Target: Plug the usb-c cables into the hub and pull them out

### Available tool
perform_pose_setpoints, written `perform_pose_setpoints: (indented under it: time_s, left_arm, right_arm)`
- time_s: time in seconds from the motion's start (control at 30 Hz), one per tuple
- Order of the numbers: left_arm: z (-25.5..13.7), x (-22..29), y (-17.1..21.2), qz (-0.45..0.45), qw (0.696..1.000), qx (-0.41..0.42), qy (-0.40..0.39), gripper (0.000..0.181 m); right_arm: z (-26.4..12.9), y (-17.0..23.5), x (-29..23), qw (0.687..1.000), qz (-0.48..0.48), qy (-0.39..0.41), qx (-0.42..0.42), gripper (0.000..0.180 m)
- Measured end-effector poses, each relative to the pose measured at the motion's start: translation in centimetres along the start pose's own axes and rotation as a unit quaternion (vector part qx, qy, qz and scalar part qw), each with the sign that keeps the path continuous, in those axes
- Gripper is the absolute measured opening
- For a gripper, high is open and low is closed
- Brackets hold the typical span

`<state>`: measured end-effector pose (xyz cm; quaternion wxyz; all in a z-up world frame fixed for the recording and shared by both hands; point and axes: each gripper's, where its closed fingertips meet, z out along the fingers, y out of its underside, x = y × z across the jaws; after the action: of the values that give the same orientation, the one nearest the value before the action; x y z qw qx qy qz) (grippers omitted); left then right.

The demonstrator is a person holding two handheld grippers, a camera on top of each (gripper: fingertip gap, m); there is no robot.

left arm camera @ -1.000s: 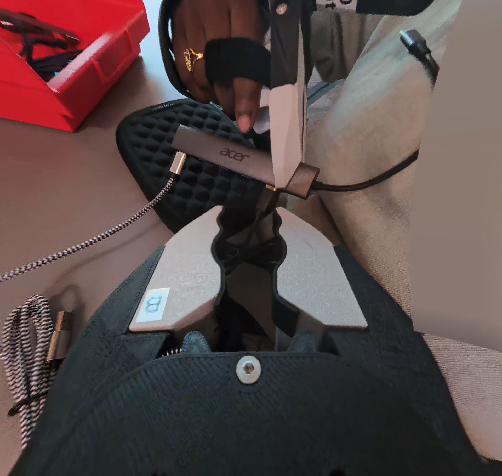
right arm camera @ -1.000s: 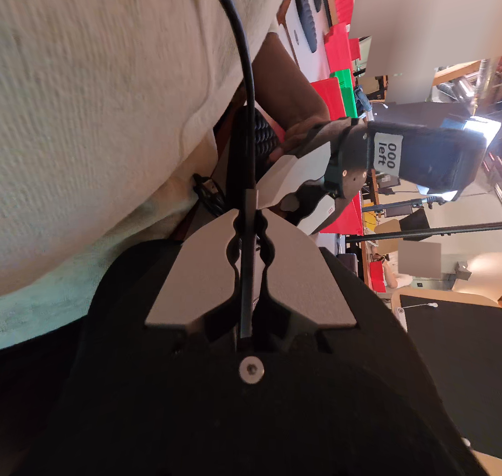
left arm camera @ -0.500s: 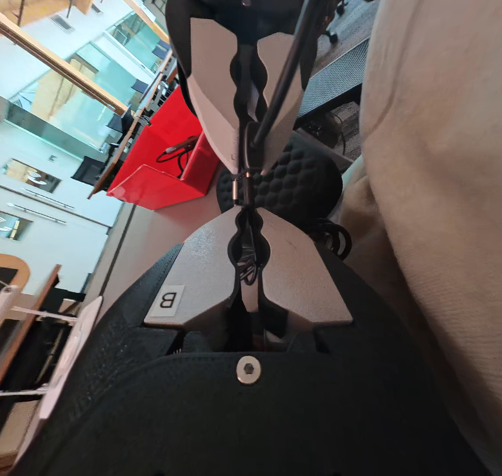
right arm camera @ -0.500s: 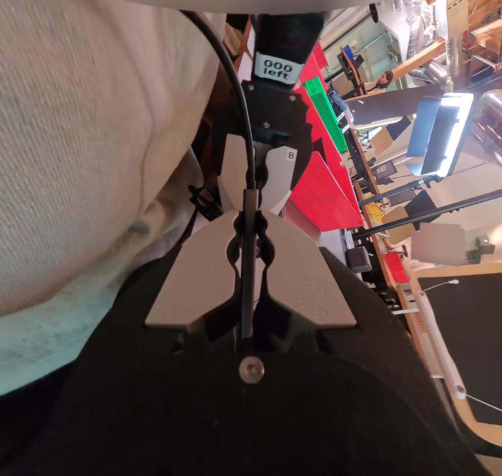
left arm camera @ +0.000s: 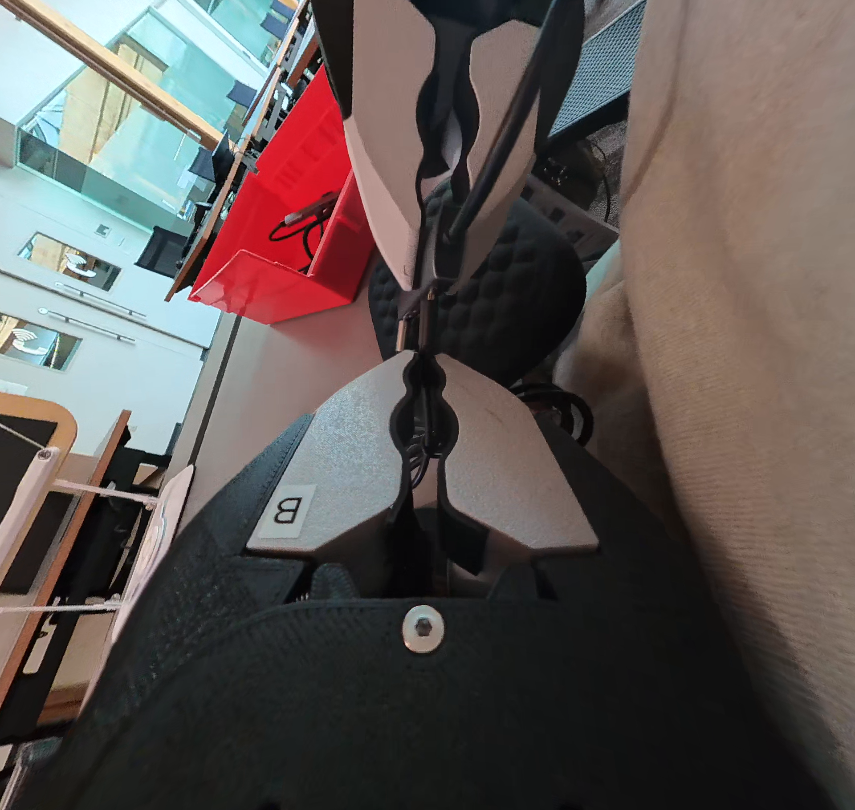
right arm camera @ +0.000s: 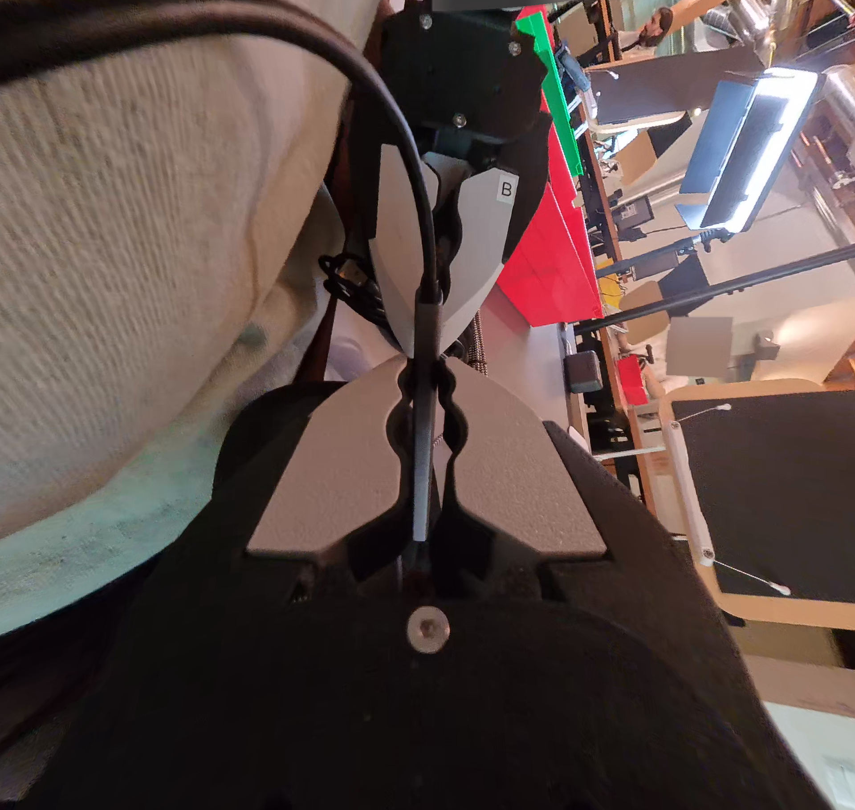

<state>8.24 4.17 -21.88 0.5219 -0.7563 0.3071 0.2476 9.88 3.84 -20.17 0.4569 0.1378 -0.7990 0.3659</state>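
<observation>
An open workshop hall with glazed upper levels fills the left of the left wrist frame, above a pale worktop [left arm camera: 296, 362] that runs up the centre left. A red bin [left arm camera: 296, 251] stands on the worktop at upper centre left, with a black cable lying inside it. A black dimpled pad [left arm camera: 504, 297] lies just right of the bin, at frame centre. The left claw [left arm camera: 423, 362] occupies the lower centre; its jaws are closed on a dark usb-c plug [left arm camera: 424, 325] that projects from the tips. A silver plug [left arm camera: 404, 332] sits just beside it on the left. Both plugs meet the end of the hub [left arm camera: 428, 274], which the right claw [left arm camera: 428, 274], entering from the top of the frame, clamps tip to tip with the left claw. Beige clothing [left arm camera: 740, 325] fills the right side.

In the right wrist frame, the clothing fills the left. The right claw [right arm camera: 423, 362] at centre is clamped on the grey hub [right arm camera: 424, 418], seen edge-on between the jaws. A black hub cable [right arm camera: 370, 75] arcs from the hub's far end to the upper left. Red bins and a green bin [right arm camera: 553, 94] stand at upper right.
</observation>
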Motion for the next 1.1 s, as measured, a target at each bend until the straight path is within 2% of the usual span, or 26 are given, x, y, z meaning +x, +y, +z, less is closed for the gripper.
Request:
perform_pose_setpoints:
  time_s: [0.3,0.57,0.73,0.83,0.9,1.03,1.1]
  left_arm:
    - [0.1,0.7,1.1,-0.028,0.997,-0.078,-0.003,0.002]
    - [0.0,1.4,1.6,0.009,0.992,-0.127,0.012,0.002]
    - [0.0,1.6,1.4,-0.001,0.992,-0.127,0.02,0.002]
    - [0.1,1.8,1.6,-0.049,0.992,-0.114,0.023,0.002]
    - [0.1,1.7,1.7,-0.022,0.993,-0.114,0.023,0.003]
    - [0.0,0.3,1.0,-0.06,0.995,-0.078,0.008,0.003]
    - [-0.3,-1.2,0.7,-0.067,0.995,-0.061,-0.028,0.006]
  right_arm:
    - [0.7,0.5,-0.7,0.998,-0.005,0.004,-0.057,0.009]
    - [1.0,0.5,-1.3,0.996,-0.033,-0.032,-0.082,0.009]
    - [1.1,0.5,-1.6,0.993,-0.049,-0.065,-0.089,0.009]
    - [1.2,0.6,-1.5,0.992,-0.048,-0.072,-0.09,0.01]
    - [1.2,0.6,-1.6,0.991,-0.053,-0.076,-0.093,0.01]
    - [0.8,0.7,-0.3,0.994,-0.051,-0.049,-0.088,0.009]
    - [0.6,0.6,0.8,0.994,-0.073,-0.014,-0.084,0.009]
